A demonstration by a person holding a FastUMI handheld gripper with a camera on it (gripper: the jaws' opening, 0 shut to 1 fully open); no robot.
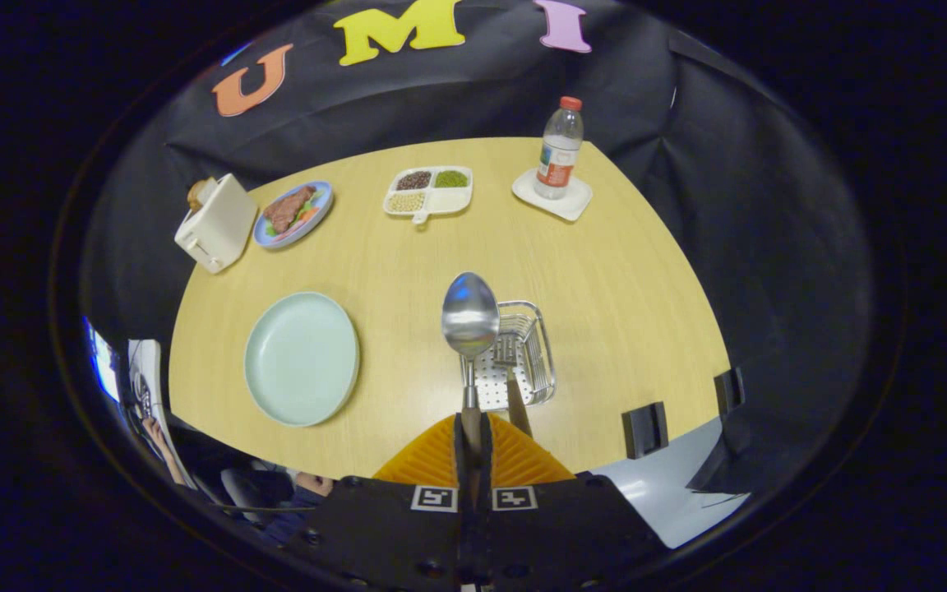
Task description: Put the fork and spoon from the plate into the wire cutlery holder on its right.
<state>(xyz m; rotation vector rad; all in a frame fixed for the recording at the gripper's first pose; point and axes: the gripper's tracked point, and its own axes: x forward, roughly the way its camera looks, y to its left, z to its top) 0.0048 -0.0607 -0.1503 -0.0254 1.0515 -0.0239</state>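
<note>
My gripper (pixel 472 427) is shut on the handle of a metal spoon (pixel 469 316), whose bowl sticks out ahead of the fingers, high above the table. Just beyond and slightly right of the fingers, the wire cutlery holder (pixel 541 362) stands on the wooden table. The fork (pixel 513 374) lies in the holder, its tines inside and its handle leaning out toward me. To the left of the holder sits the pale green plate (pixel 302 358), with nothing on it.
At the far side of the table (pixel 621 279) stand a white toaster (pixel 214 224), a blue plate of food (pixel 294 214), a divided white tray (pixel 429 191) and a water bottle (pixel 559 150) on a white coaster. Two dark clips (pixel 644 429) sit on the near right edge.
</note>
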